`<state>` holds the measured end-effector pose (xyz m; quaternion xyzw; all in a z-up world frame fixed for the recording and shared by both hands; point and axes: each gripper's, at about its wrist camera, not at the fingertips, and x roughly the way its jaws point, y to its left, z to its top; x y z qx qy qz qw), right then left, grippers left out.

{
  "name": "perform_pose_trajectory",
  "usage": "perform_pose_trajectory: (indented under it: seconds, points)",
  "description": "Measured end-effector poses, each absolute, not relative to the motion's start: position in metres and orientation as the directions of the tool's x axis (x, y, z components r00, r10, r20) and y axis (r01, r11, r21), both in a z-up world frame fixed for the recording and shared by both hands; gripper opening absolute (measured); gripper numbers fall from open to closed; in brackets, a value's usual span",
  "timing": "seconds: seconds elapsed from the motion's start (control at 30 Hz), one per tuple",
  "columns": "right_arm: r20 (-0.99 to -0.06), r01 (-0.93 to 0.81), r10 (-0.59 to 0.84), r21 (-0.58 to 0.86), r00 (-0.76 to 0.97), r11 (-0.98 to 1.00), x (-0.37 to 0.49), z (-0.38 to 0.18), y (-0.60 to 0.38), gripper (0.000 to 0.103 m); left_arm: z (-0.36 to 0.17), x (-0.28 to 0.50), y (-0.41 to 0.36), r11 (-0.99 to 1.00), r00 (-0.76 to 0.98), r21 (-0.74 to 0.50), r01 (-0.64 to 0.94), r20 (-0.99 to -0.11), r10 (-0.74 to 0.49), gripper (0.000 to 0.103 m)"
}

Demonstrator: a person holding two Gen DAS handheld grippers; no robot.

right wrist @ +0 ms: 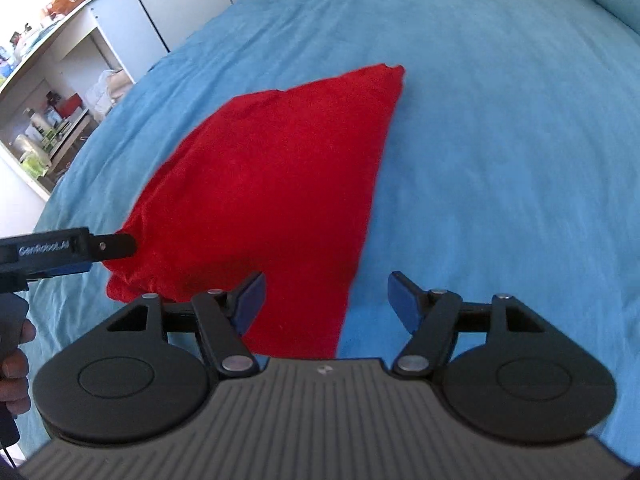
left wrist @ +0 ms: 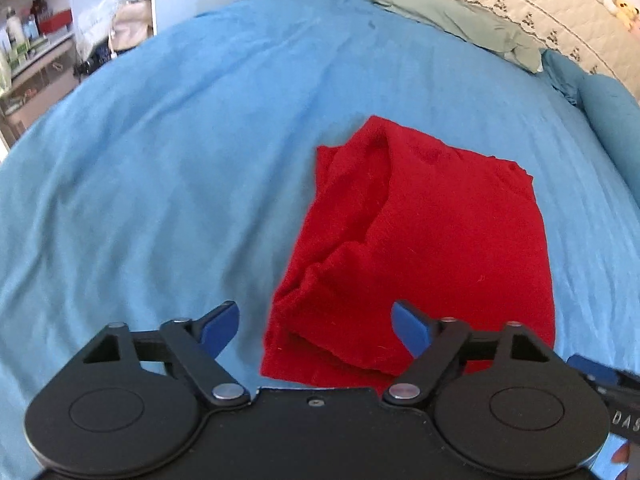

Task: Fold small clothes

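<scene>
A red garment (left wrist: pixel 432 240) lies folded on the blue bed sheet (left wrist: pixel 180 160), with a rumpled sleeve layer along its left side. My left gripper (left wrist: pixel 316 328) hovers open above the garment's near left corner, nothing pressed between its blue pads (left wrist: pixel 222 328). In the right wrist view the same red garment (right wrist: pixel 272 184) spreads ahead and to the left. My right gripper (right wrist: pixel 326 300) is open over the garment's near right edge, holding nothing. The left gripper's body (right wrist: pixel 68 248) shows at the left edge beside the cloth, held by a hand (right wrist: pixel 14 360).
A green pillow (left wrist: pixel 460 16) and a patterned quilt (left wrist: pixel 540 4) lie at the far end of the bed. A blue bolster (left wrist: pixel 612 120) lies at the right. White shelves (right wrist: pixel 52 92) with bottles and clutter stand beyond the bed's left side.
</scene>
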<state>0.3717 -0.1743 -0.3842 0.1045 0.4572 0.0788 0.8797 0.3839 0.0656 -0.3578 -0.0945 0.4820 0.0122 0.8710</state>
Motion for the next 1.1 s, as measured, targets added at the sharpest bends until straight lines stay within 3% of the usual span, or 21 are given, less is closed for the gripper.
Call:
perform_pose_trajectory:
  seconds: [0.13,0.27,0.43,0.53,0.8,1.0,1.1]
  points:
    - [-0.789,-0.028,0.248,0.282,0.563,0.959,0.361,-0.386,-0.172,0.083,-0.359,0.385,0.060,0.983,0.526,-0.152,-0.101,-0.847,-0.077,0.080]
    - [-0.800,-0.026,0.260,0.293,0.542,0.956,0.359,-0.392,-0.163,0.085,-0.366,0.390,0.059,0.985,0.505,-0.143,-0.100,-0.860,-0.074,0.068]
    - [-0.816,-0.040,0.246,0.265,0.524,0.963,0.352,-0.400,-0.157,0.088,-0.371,0.390,0.060,0.984,0.499,-0.142,-0.107,-0.864,-0.070,0.066]
    - [-0.817,-0.031,0.242,0.265,0.523,0.964,0.351,-0.402,-0.156,0.088,-0.372,0.391,0.058,0.985,0.498,-0.138,-0.105,-0.864,-0.067,0.059]
    - [-0.811,-0.066,0.194,0.190,0.552,0.980,0.355,-0.400,-0.142,0.088,-0.376,0.394,0.060,0.982,0.485,-0.161,-0.097,-0.869,-0.095,0.017]
    - [-0.812,-0.127,0.157,0.102,0.562,0.987,0.351,-0.400,-0.123,0.084,-0.374,0.393,0.063,0.980,0.485,-0.178,-0.094,-0.868,-0.111,0.012]
    - [-0.817,-0.132,0.139,0.077,0.560,0.988,0.357,-0.403,-0.120,0.076,-0.372,0.393,0.067,0.975,0.491,-0.196,-0.104,-0.863,-0.121,0.012]
